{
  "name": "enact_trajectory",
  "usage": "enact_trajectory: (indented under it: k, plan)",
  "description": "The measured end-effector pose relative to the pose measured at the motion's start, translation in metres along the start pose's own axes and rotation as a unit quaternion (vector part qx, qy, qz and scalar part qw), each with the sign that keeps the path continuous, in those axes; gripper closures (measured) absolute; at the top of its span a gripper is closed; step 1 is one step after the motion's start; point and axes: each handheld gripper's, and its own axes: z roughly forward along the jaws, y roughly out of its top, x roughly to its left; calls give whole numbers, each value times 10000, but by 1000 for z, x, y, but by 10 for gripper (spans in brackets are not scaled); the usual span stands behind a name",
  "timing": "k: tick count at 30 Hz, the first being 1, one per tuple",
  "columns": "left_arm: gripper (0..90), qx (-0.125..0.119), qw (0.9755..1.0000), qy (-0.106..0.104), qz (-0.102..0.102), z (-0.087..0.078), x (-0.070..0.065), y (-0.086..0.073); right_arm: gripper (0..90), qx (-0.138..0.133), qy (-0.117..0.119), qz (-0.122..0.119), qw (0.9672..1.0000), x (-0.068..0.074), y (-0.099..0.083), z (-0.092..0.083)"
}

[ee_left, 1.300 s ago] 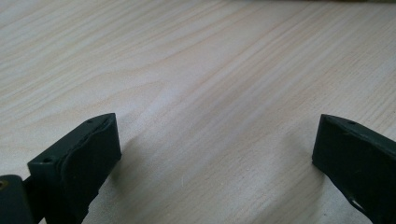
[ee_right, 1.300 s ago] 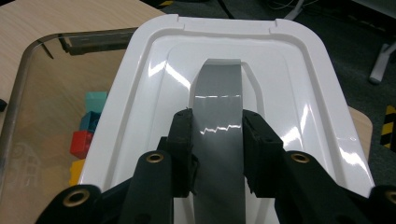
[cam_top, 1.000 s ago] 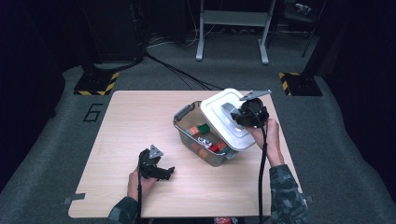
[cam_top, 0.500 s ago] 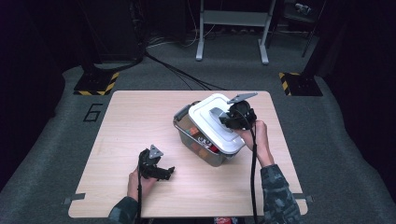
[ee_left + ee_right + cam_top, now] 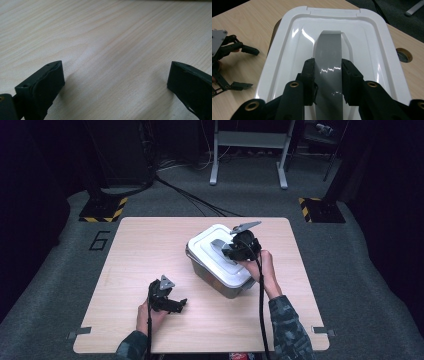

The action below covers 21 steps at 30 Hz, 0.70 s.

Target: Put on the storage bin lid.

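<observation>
Count: one bench [image 5: 150, 245], one container [image 5: 222, 287], one lid [image 5: 207, 245], two claws.

Container: clear-walled rectangular tub, right of bench centre, set at an angle to the bench edges. Contents seen through the near wall as a dim reddish patch; items inside too obscured to identify or count.

Lid: white, glossy, rectangular with rounded corners, raised outer rim and stepped inner frame. One grey handle [image 5: 329, 50] running lengthwise down a recessed centre channel. One small tab at the far short edge. Positioned on top of the container, covering nearly all of the opening; full seating at the rim not determinable.

Right claw [image 5: 231, 251]: above the lid, clenched on the grey handle, one black pad [image 5: 308, 75] against each side of it. Grey three-cornered plate on top, cable trailing back along the forearm toward the near bench edge. Held by the right hand [image 5: 260, 265], at the container's right side.

Left claw [image 5: 177, 304]: released, jaws spread wide, nothing between them, bare pale wood grain beneath. Low over the bench near its front edge, well apart from the container, to its left. Held by the left hand [image 5: 147, 315].

One round grommet hole [image 5: 404, 55] in the bench just beside the lid.
</observation>
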Motion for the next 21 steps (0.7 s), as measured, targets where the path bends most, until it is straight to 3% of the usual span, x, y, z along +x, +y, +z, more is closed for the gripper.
enact_trajectory:
  k: [9,16,21]
  plan:
    - [8,13,10000,-6,14,0,0,0,673,13,124,-253,9996,1,2,2]
    - [8,13,10000,-7,17,0,0,0,673,26,204,-232,9995,0,3,4]
    - [9,-1,10000,-3,0,0,0,0,673,123,225,-428,9988,1,3,5]
